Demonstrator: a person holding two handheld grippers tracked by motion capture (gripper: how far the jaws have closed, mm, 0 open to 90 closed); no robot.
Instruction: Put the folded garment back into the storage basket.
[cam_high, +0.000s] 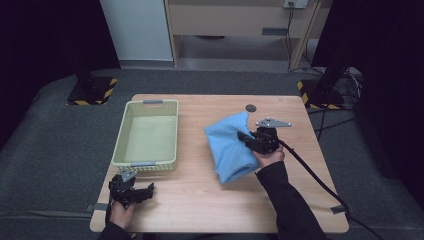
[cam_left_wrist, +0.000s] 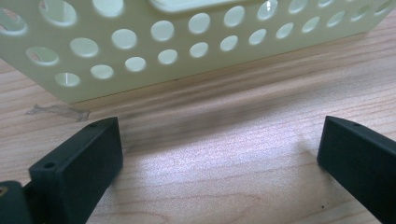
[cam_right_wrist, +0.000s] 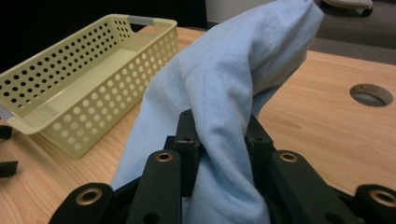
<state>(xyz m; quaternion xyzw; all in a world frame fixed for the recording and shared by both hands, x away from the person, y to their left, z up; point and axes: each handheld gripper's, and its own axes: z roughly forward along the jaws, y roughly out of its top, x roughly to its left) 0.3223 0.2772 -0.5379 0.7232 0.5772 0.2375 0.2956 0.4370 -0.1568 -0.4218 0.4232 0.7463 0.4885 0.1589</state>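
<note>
In the right gripper view, my right gripper (cam_right_wrist: 219, 140) sits nearest the lens, its black jaws clenched on a fold of the blue cloth (cam_right_wrist: 233, 74). The cloth drapes over both jaws and rises in a peak above them. Beyond it the yellow basket (cam_right_wrist: 93, 74) stands on the table (cam_right_wrist: 327, 135), its perforated wall facing me, nothing visible inside it.

In the left gripper view, my left gripper (cam_left_wrist: 219, 144) is released: the two jaws stand wide apart with bare wood between them. The basket's near wall (cam_left_wrist: 177, 46) lies just beyond the tips, not touching them.

In the high view, the cloth (cam_high: 230, 145) lies right of the table's centre, well apart from the basket (cam_high: 148, 135), which stands along the left edge. My right gripper (cam_high: 248, 137) grips the cloth from its right side; my left gripper (cam_high: 142, 192) rests at the near left corner, just short of the basket's near end.

Risks, as I judge them: the grip takes one fold only, so the cloth may slip out under its own hanging weight. The trailing lower portion may drag on the table or catch the basket's rim and shift the basket, which the left gripper does not hold.
</note>
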